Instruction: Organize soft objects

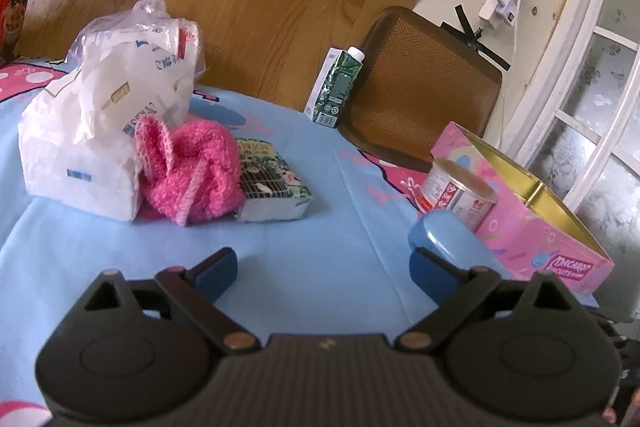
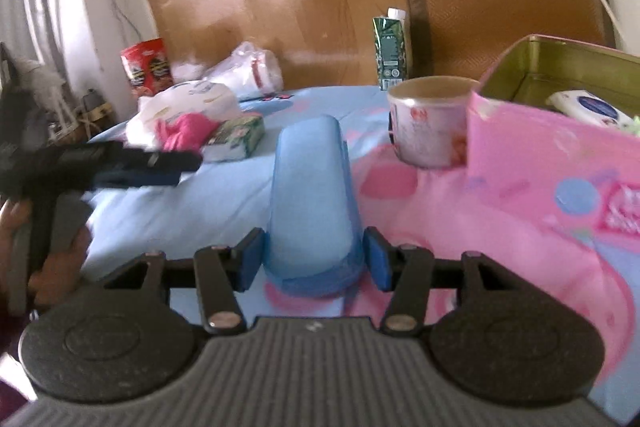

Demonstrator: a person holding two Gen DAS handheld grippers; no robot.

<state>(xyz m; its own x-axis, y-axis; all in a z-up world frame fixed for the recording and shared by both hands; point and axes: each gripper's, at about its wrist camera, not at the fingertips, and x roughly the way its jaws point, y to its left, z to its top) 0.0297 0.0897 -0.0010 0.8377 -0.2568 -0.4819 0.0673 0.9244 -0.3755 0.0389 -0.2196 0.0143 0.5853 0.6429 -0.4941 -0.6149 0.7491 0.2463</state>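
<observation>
Left wrist view: the left gripper hangs low over the blue sheet with its fingers spread wide and nothing between them. Ahead and to its left lies the soft pile: a white bag, a pink knit pouch leaning against it, and a small green pack touching the pouch's right side. All three lie well apart from the open fingers. Farther right stand a carton, a can and an open pink tin.

Right wrist view: the right gripper straddles a blue case, a pad on each flank. Whether the pads press it or merely bracket it cannot be told, as the frame is blurred. The case points away toward the can, with the tin just beside and to the right; a white pack already lies inside.

The step in hand looks like lifting the case toward the tin. Done well, that means closing squarely on the case's flanks, raising it clear of the sheet before swinging right, and passing over the tin's near wall without knocking the can. The left gripper's likely target is the pouch; approaching it from the front, clear of the bag, should avoid dragging its neighbours along.
</observation>
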